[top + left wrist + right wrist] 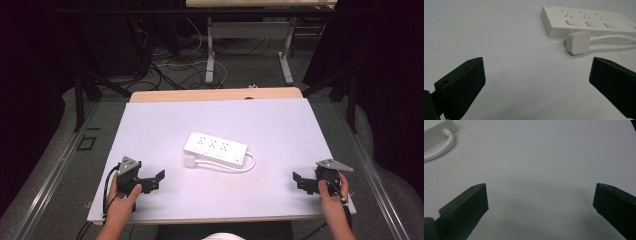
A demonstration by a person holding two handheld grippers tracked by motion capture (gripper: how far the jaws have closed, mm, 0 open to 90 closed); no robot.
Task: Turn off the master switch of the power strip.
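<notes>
White sheeting covers the table [150, 125], and beyond its far edge a grey floor strewn with dark cables [165, 75] and the metal legs of another desk [210, 55] can be seen. Near the middle of the table a white power strip [215, 147] is laid at a slant, its three sockets facing up. Its white cord [240, 167] is looped round from the right end and run back along the near side, ending in a white plug [190, 162] that lies on the table just beside the strip's left end, close to it but apart from the sockets.

Toward the near left corner the left gripper [150, 181] is held in the person's left hand [121, 200], its jaws spread wide with nothing between them; in the left gripper view the strip [586, 21] and the plug [578, 42] are seen ahead and to the right of the jaws, well apart from them. Near the near right corner the right gripper [304, 182] is held in the right hand [332, 192], likewise spread wide and holding nothing. In the right gripper view bare table [536, 170] lies between the jaws, and a bend of the cord [441, 147] is seen far off at the upper left.
</notes>
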